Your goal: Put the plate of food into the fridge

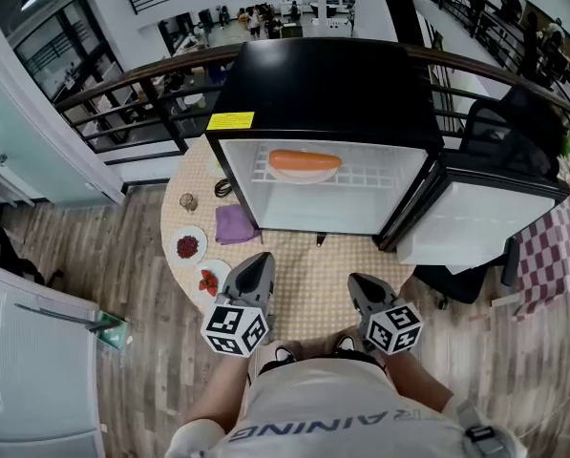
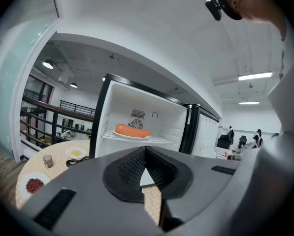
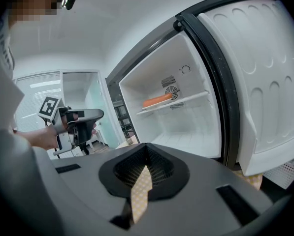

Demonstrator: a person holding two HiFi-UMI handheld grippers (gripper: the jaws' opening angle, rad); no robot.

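Plate of food: the plate of food [image 1: 300, 176] lies inside the fridge [image 1: 323, 84], on the white wire shelf [image 1: 385, 176], toward the shelf's left side. A long orange sausage-like piece [image 1: 306, 160] lies across it.
Fridge: small and black with a white inside. It stands on the table [image 1: 313, 280], and its opening faces the person [image 1: 351, 418].
Door: the door [image 1: 475, 219] is swung wide open to the right, its white inner side showing.
Left gripper: the left gripper [image 1: 257, 260] is held low over the near part of the table and points toward the fridge. Its fingers [image 2: 132, 168] are pressed together with nothing between them. It touches nothing and is well apart from the plate.
Right gripper: the right gripper [image 1: 361, 282] is held beside the left one, apart from it, and also points at the open fridge. Its fingers [image 3: 161, 168] meet at the tips and grip nothing.
Table: round, with a yellow checked cover.
Left of the fridge: a purple cloth [image 1: 234, 224] lies just beside the front left corner. A dish of dark red bits [image 1: 188, 247] sits near it. A second dish [image 1: 209, 280] with red pieces sits just beside the left gripper. A small glass [image 1: 188, 201] stands farther back.
Sticker: a yellow sticker [image 1: 230, 120] sits on the fridge top at its front left corner.
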